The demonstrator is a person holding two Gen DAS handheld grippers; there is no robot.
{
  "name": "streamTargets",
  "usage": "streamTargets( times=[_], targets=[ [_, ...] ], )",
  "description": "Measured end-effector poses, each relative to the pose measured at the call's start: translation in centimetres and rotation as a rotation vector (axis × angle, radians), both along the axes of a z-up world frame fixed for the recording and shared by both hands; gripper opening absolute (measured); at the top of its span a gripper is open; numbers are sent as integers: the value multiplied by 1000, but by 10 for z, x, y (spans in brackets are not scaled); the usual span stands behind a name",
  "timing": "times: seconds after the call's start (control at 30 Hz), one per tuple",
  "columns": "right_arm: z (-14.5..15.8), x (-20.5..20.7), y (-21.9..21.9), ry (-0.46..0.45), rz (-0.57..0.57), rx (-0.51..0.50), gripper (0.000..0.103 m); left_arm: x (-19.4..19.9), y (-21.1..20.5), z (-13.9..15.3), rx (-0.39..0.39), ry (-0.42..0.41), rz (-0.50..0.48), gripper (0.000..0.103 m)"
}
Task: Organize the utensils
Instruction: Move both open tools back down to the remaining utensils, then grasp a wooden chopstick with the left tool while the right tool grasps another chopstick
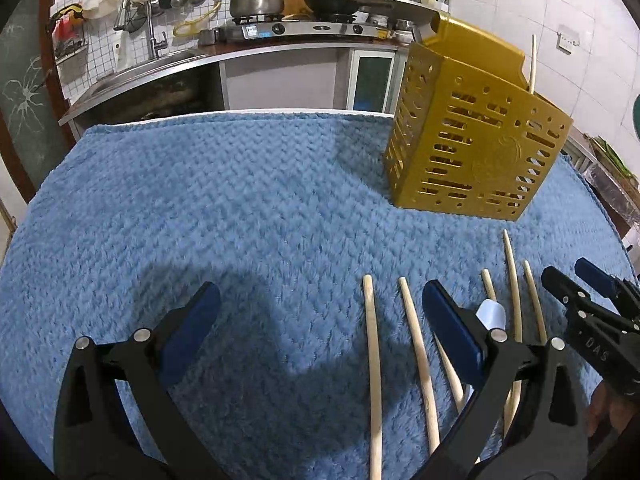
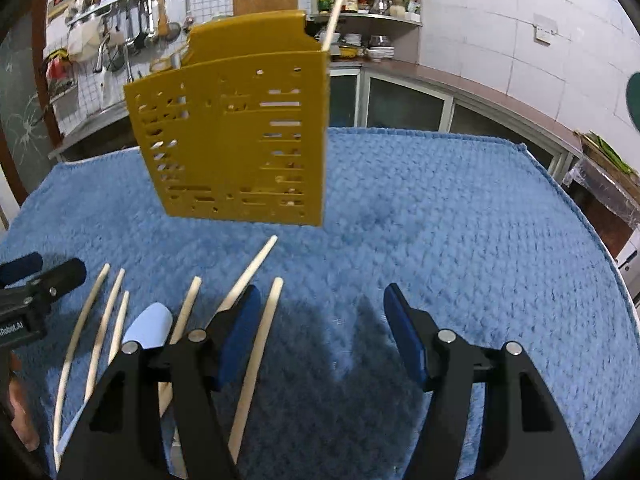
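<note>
Fingers of the left gripper (image 1: 320,306) spread wide over bare blue towel, nothing between the blue pads; fingers of the right gripper (image 2: 322,308) likewise spread apart and empty, both angled down toward the desk.

Beneath both pairs, covering the desk from edge to edge: a blue textured towel (image 1: 240,208), dark with the grippers' shadows just ahead of the pads.

Beyond the fingers, standing upright on the towel: a yellow slotted utensil holder (image 1: 476,152), ahead and to the right of the left gripper, ahead and to the left of the right one. Poking from its far corner: a single pale chopstick (image 2: 334,16).

Between the two grippers, flat on the towel: a loose row of pale wooden chopsticks (image 1: 372,360), tips toward the holder, roughly parallel and a little fanned out. One of them just inside the right gripper's left finger (image 2: 240,336), untouched; several running under the left gripper's right finger (image 1: 452,332). Longest tip reaching nearest the holder, though still apart from it.

Among the chopsticks, partly hidden behind the gripper frames: a small light-blue spoon (image 2: 150,330), bowl pointing forward.

Far behind, past the desk's edge: kitchen counter with a stove and steel pot (image 1: 258,0).
</note>
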State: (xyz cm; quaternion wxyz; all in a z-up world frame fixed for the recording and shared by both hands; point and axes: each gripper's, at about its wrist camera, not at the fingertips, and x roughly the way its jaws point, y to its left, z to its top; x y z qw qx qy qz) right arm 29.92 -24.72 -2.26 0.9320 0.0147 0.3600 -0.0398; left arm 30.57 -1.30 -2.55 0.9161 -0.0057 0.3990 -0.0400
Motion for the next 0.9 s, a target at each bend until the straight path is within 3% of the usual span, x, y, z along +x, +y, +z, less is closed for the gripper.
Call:
streamTargets(
  times=[0.1, 0.17, 0.3, 0.6, 0.8, 0.9],
  targets=[
    [-2, 1, 3, 19, 5, -4, 60, -1, -4, -1, -6, 7, -16, 88],
    [-7, 3, 5, 53, 17, 8, 47, -2, -7, -3, -8, 16, -30, 80],
    [-9, 4, 6, 63, 27, 25, 38, -3, -13, -6, -5, 39, -56, 60],
    [-18, 6, 20, 109, 66, 37, 32, 1, -18, -16, -19, 105, -85, 38],
    [-18, 17, 19, 120, 51, 51, 32, 7, -22, -19, 5, 110, -70, 36],
    [-18, 22, 24, 122, 51, 24, 26, 11, -27, -20, 26, 109, -67, 35]
  ],
)
